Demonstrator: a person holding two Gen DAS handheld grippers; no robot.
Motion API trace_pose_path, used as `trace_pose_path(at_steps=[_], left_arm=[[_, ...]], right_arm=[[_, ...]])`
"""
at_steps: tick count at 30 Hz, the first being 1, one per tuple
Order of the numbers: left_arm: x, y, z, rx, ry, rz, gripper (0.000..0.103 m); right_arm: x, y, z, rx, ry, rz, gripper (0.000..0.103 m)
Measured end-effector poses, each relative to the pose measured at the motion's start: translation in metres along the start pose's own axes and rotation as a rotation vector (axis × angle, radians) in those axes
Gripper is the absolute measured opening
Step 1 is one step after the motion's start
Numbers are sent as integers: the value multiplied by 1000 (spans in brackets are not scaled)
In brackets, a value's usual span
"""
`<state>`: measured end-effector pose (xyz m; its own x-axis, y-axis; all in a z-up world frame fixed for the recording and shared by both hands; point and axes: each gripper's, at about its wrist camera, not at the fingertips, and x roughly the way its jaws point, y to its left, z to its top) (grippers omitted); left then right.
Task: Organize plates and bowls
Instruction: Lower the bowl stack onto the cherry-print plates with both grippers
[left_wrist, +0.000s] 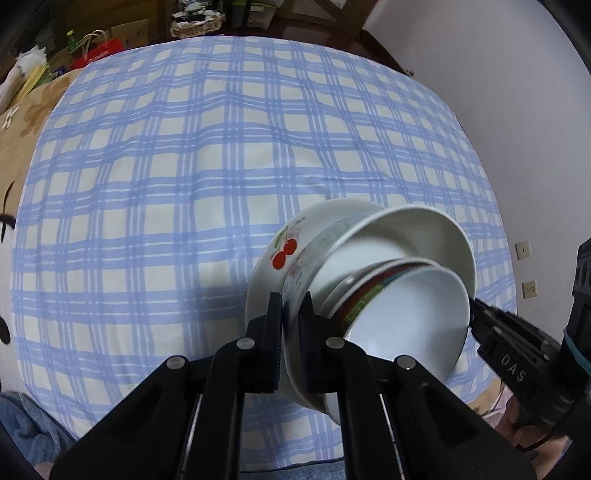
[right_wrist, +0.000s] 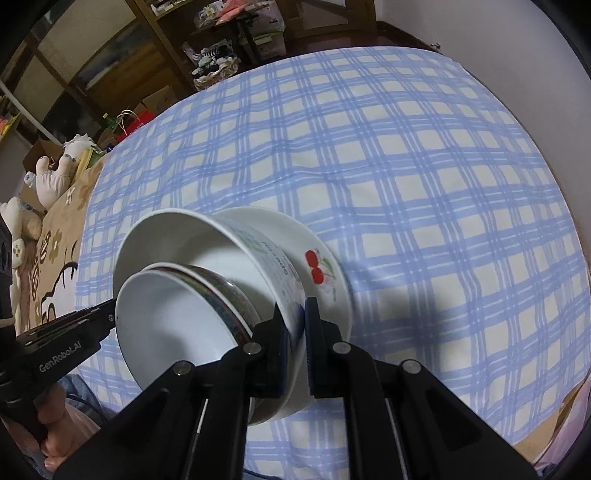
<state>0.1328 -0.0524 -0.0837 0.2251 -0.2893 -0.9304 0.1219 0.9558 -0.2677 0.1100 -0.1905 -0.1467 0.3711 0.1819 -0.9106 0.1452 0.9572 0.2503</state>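
Above the checked cloth (left_wrist: 184, 184), both grippers' fingers (left_wrist: 275, 325) (right_wrist: 314, 332) pinch the cherry plate (left_wrist: 266, 273) under stacked bowls (left_wrist: 406, 317).

The cloth (left_wrist: 184, 177) is a plaid of cream squares crossed by light blue bands, each band broken by thin white lines. The plate (left_wrist: 266, 273) is white with a pair of red cherries on green stems printed on its rim. The big bowl (left_wrist: 406, 236) is white inside; its outer wall carries a faint green and pink print. The small bowl (left_wrist: 406, 314) is white inside too, with bands of red, green and dark colour round its outside. Both grippers, left (left_wrist: 290, 314) and right (right_wrist: 293, 325), are black, with dark blue pads (right_wrist: 312, 350). Beyond the cloth, a tan blanket (right_wrist: 55, 258) shows cream flowers and dark brown lines.
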Motion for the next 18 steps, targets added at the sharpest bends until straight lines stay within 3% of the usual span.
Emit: trace_pose_path(at_steps=[13, 18], left_arm=[[19, -10, 13, 51, 18, 39, 6], [19, -8, 12, 55, 10, 38, 7]], right_arm=[[8, -13, 12, 10, -18, 44, 9], [4, -5, 11, -39, -35, 15, 8]])
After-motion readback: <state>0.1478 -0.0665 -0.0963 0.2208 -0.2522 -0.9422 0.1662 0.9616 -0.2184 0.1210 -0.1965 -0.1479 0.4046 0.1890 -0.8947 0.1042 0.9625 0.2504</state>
